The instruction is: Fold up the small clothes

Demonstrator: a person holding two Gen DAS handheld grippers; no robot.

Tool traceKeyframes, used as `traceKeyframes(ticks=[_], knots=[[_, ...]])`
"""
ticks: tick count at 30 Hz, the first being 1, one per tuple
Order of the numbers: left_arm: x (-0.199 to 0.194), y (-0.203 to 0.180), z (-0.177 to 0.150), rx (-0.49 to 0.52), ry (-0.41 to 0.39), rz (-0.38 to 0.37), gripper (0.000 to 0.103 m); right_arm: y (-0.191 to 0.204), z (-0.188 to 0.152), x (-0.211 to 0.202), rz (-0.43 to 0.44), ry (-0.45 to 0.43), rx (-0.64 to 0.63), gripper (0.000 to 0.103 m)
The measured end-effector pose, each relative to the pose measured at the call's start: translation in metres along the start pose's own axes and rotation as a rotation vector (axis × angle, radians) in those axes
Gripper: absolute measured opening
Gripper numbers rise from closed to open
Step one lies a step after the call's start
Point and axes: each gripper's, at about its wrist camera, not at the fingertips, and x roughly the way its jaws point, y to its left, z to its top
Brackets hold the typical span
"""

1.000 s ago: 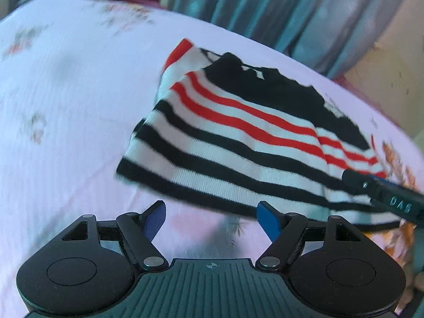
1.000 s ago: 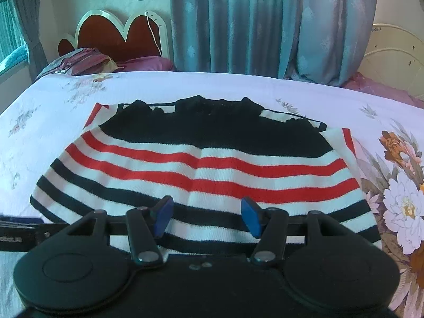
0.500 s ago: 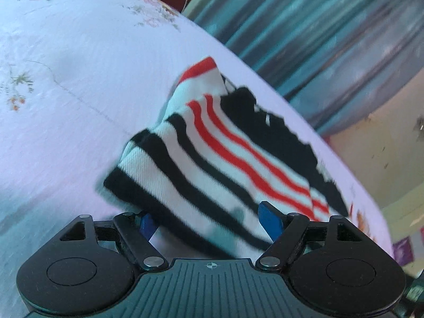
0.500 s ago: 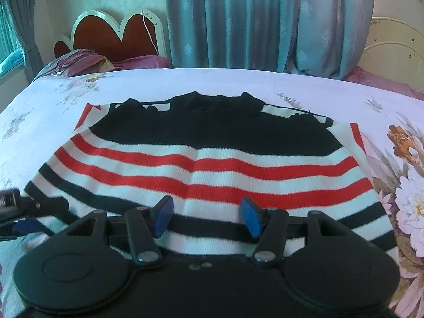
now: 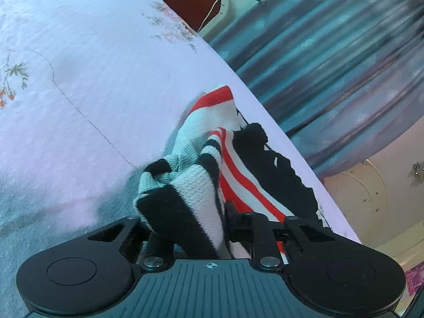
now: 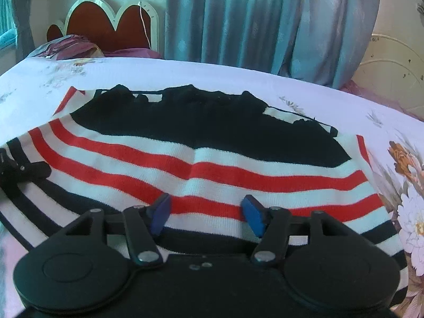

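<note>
On the bed (image 6: 185,71), a striped top (image 6: 212,164) lies spread flat, its black yoke toward the headboard (image 6: 106,26) and its black-and-white hem nearest the cameras. The left gripper (image 5: 196,228) has just been closing, and its fingers now pinch the hem corner on that side; the knit bunches up between them into a raised wad, visible in the left wrist view. Its fingers are hidden under the fabric, but the cloth is plainly caught. The right gripper (image 6: 206,214) hangs over the hem nearer the middle, its blue fingers (image 6: 160,213) standing fairly wide with nothing between them; the stripes show clear in the gap. Its jaws have just been opening a little.

The step in hand looks like taking both near corners before a fold. To do it well, the right gripper probably needs to shift out toward the right edge of the hem, near the flower print (image 6: 408,212) on the sheet, then come down so one finger slides under the edge before closing. Matching the left grip's depth would keep the fold line straight. The left pinch has gathered a thick wad, so lifting gently and level may let the bunched layers settle without dragging the top across the bed.
</note>
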Motion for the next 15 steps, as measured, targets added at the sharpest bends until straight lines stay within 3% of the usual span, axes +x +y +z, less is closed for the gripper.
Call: traceKeyframes(ticks=[7, 12, 15], knots=[[-0.012, -0.030, 0.003, 0.125, -0.063, 0.005, 0.015, -0.001, -0.001, 0.000, 0.004, -0.008, 0.006, 0.061], [-0.025, -0.075, 0.003, 0.315, -0.116, -0.003, 0.015, -0.010, 0.002, -0.001, 0.050, -0.004, 0.020, 0.061], [-0.030, -0.116, -0.002, 0.448, -0.125, -0.036, 0.015, -0.031, 0.007, -0.012, 0.123, -0.021, 0.093, 0.062]])
